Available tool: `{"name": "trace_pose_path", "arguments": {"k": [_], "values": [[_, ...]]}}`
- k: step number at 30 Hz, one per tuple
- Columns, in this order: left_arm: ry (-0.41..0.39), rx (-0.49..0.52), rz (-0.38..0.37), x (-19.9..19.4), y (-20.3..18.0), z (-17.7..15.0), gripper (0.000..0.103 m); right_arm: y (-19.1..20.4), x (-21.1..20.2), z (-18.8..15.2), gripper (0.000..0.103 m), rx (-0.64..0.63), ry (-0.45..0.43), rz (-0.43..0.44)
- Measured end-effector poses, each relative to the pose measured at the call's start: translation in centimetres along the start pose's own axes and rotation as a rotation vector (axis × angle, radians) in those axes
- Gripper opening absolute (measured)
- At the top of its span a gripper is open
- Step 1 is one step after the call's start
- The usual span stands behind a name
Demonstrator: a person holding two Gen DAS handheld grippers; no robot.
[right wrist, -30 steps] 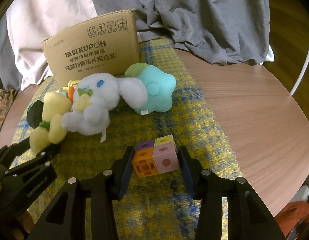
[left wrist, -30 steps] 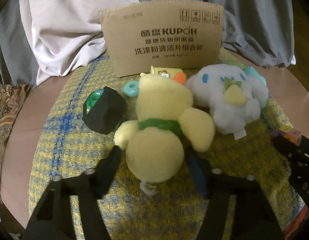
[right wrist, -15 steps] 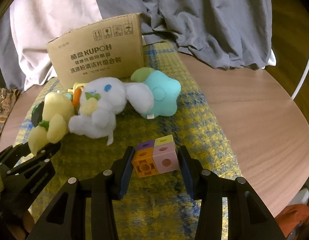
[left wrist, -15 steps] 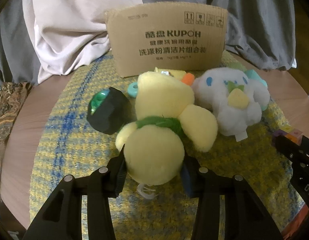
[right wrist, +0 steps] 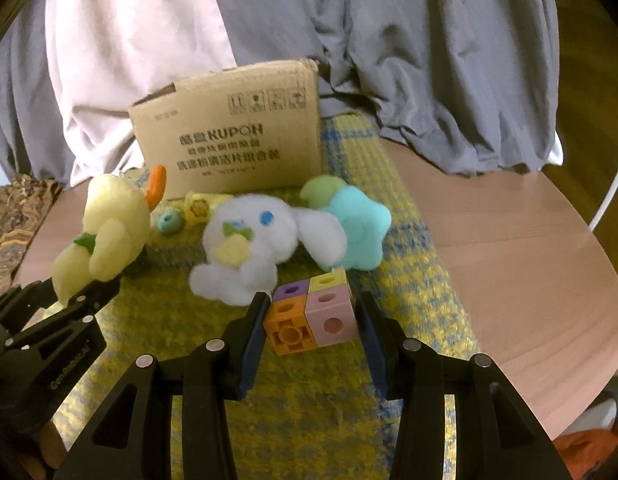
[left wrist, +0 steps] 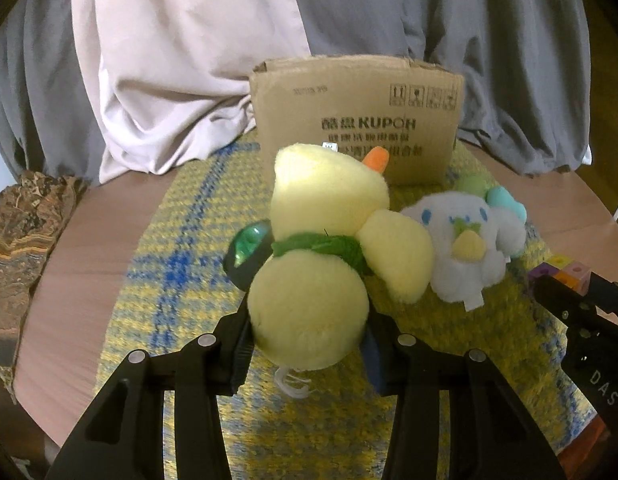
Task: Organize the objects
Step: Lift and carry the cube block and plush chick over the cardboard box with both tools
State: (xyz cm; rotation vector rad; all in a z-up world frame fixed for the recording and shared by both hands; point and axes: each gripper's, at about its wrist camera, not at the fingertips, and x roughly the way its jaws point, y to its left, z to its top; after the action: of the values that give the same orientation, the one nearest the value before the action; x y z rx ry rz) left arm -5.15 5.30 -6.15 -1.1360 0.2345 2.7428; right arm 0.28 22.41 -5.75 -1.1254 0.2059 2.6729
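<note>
My left gripper [left wrist: 307, 344] is shut on the yellow duck plush [left wrist: 313, 280] and holds it lifted above the mat; it also shows in the right wrist view [right wrist: 105, 236]. My right gripper [right wrist: 311, 320] is shut on the block cluster [right wrist: 311, 312] of orange, pink, purple and yellow cubes, seen too in the left wrist view [left wrist: 565, 272]. A white bunny plush [right wrist: 261, 248] lies on the mat with a teal star plush [right wrist: 361, 232] behind it. The cardboard box [left wrist: 357, 120] stands at the back.
A yellow-and-blue woven mat [left wrist: 177, 248] covers the round wooden table [right wrist: 509, 248]. A black-and-green toy [left wrist: 247, 252] sits behind the duck. A teal ring [right wrist: 169, 222] and a small yellow toy [right wrist: 197, 208] lie before the box. Grey and pink cloth [left wrist: 169, 60] hangs behind.
My left gripper closed on the duck plush and raised it off the mat. My right gripper has lifted slightly with the block cluster. Both views now look higher at the box.
</note>
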Motion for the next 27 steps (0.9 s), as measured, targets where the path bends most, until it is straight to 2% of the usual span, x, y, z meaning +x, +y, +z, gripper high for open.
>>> {"name": "trace_pose_path", "arguments": {"k": [13,27], "values": [[-0.084,-0.025,0.004,-2.4,1.8,2.4,0.045,1.4,-2.2,2.9,0.044,-0.028,-0.087,0.025],[-0.195,-0.027,0.009,-4.7,2.4,7.0,0.045,2.4,-3.8,7.7,0.044,-0.045,-0.206,0.038]]}}
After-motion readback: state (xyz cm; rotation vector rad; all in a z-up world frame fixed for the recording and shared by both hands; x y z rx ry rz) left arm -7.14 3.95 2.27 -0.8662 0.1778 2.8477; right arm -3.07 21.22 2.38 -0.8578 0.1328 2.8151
